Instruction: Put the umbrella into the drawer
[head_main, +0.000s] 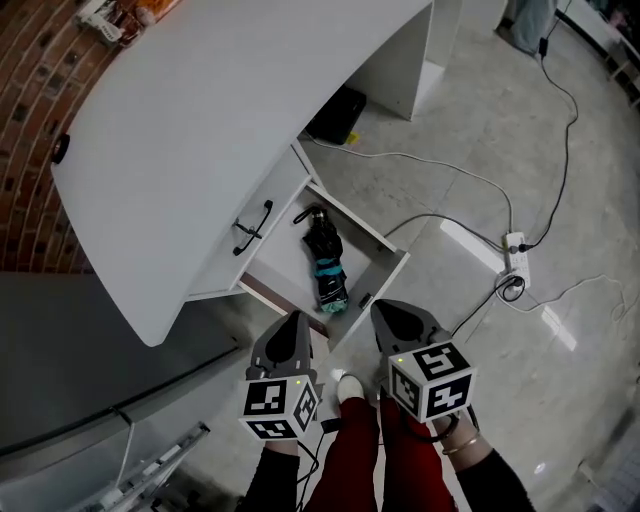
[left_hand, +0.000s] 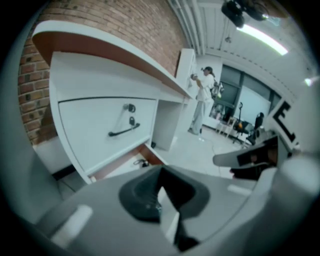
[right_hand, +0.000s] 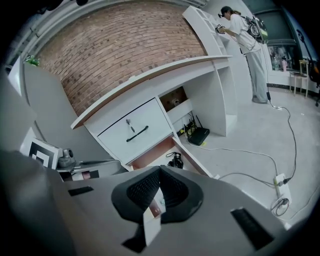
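Observation:
A black folded umbrella (head_main: 324, 255) with a teal band lies inside the open lower drawer (head_main: 386, 246) of the white desk; its handle end also shows in the right gripper view (right_hand: 175, 160). My left gripper (head_main: 291, 331) hangs in front of the drawer, jaws shut with nothing between them, and reads the same in its own view (left_hand: 160, 200). Beside it, my right gripper (head_main: 399, 322) is also shut and empty (right_hand: 159, 192). Both point down and forward toward the drawer, apart from the umbrella.
Above the open drawer is a closed drawer front with a black handle (head_main: 253, 228). A black box (head_main: 338, 115) sits under the desk. A power strip (head_main: 516, 250) and cables lie on the floor at right. A grey cabinet (head_main: 80, 360) stands left. A person (right_hand: 247, 45) stands far back.

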